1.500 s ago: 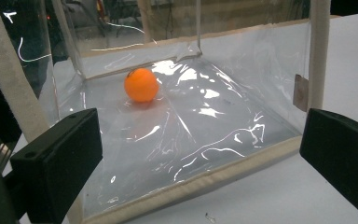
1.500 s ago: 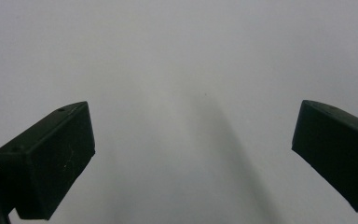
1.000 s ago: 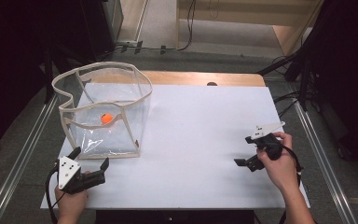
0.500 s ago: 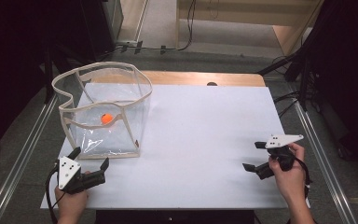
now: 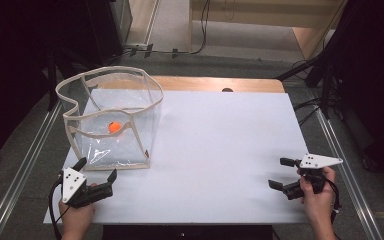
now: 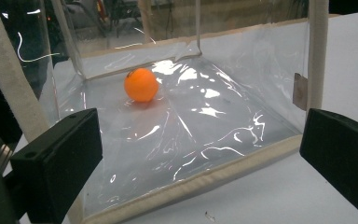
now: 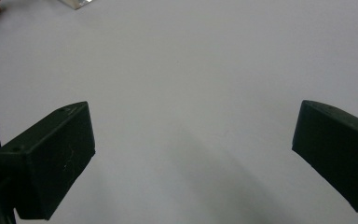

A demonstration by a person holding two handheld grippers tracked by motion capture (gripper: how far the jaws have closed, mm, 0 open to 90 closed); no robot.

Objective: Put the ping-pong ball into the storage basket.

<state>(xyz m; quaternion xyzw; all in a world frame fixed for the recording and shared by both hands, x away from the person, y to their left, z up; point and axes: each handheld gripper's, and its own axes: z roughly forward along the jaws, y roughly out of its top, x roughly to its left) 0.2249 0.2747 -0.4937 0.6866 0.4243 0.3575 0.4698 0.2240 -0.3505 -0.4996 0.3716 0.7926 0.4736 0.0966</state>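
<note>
An orange ball [image 5: 114,127] [image 6: 141,85] lies on the floor of a clear plastic box with cream cloth edging [image 5: 75,142] [image 6: 191,184] at the left of the white table. My left gripper [image 5: 96,170] [image 6: 200,154] rests open at the table's front left corner, just in front of the box, jaws wide apart and pointing at its near wall. My right gripper [image 5: 281,173] [image 7: 191,154] is open near the front right edge, with only bare white table between its jaws.
The white table top [image 5: 220,145] stretches between the two grippers. A wooden strip [image 5: 215,84] runs along its far edge. Metal rails [image 5: 345,165] flank both sides, with cables and dark stands on the floor beyond.
My right gripper has drawn back toward the front right edge of the table. The left gripper, the box and the ball have stayed put.
</note>
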